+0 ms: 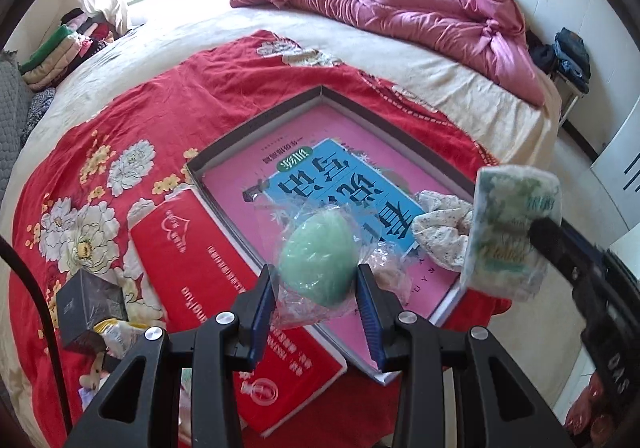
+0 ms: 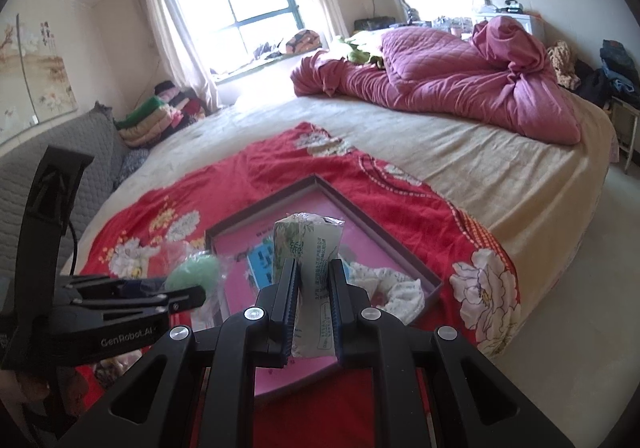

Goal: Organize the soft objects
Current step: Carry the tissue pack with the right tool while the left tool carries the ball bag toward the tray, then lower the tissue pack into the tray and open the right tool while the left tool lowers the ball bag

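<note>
My left gripper is shut on a green sponge egg in clear plastic wrap, held above the near corner of the shallow grey box. From the right wrist view the same green sponge shows at the left gripper's tips. My right gripper is shut on a small tissue pack with green print, upright over the box. That tissue pack appears at the right in the left wrist view. A floral scrunchie lies inside the box on a blue book.
The box rests on a red floral cloth spread over the bed. A red booklet lies left of the box, a dark small box and snack packets beyond it. A pink quilt is bunched at the bed's far side.
</note>
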Tool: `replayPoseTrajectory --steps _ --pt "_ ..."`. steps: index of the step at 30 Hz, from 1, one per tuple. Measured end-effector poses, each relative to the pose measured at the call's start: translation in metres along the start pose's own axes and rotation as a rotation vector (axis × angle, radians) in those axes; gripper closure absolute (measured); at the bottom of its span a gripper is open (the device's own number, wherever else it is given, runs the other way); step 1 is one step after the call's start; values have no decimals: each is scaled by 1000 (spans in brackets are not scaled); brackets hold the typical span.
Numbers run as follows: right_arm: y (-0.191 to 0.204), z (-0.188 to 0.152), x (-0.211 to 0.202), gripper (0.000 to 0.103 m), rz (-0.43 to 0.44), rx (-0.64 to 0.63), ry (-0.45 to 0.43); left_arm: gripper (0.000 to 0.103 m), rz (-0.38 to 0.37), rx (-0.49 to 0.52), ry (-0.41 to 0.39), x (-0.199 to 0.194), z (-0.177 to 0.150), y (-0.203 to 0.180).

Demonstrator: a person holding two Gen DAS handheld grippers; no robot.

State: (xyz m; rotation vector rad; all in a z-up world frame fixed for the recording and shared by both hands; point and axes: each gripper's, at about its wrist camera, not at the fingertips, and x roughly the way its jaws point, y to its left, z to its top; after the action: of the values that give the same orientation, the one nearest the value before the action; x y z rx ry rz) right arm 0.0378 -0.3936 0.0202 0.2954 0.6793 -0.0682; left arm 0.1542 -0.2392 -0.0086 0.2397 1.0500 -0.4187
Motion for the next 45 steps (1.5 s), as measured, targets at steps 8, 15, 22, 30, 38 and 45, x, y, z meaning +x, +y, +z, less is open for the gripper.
replayPoseTrajectory --steps 8,15,22,30,38,45 --pt "-3 -12 25 88 -17 -23 70 63 17 0 17 23 9 1" --pt "0 -21 41 88 -15 -36 115 63 20 -4 31 37 12 2" --pt "1 -28 60 88 -50 -56 152 63 8 1 53 51 15 2" --pt "4 -31 72 87 -61 -63 164 63 8 -4 71 60 19 4" --pt "-1 -34 76 81 -89 -55 164 62 16 -11 95 66 23 8" --pt "-3 -32 75 71 -78 -46 160 62 24 -19 110 72 29 11"
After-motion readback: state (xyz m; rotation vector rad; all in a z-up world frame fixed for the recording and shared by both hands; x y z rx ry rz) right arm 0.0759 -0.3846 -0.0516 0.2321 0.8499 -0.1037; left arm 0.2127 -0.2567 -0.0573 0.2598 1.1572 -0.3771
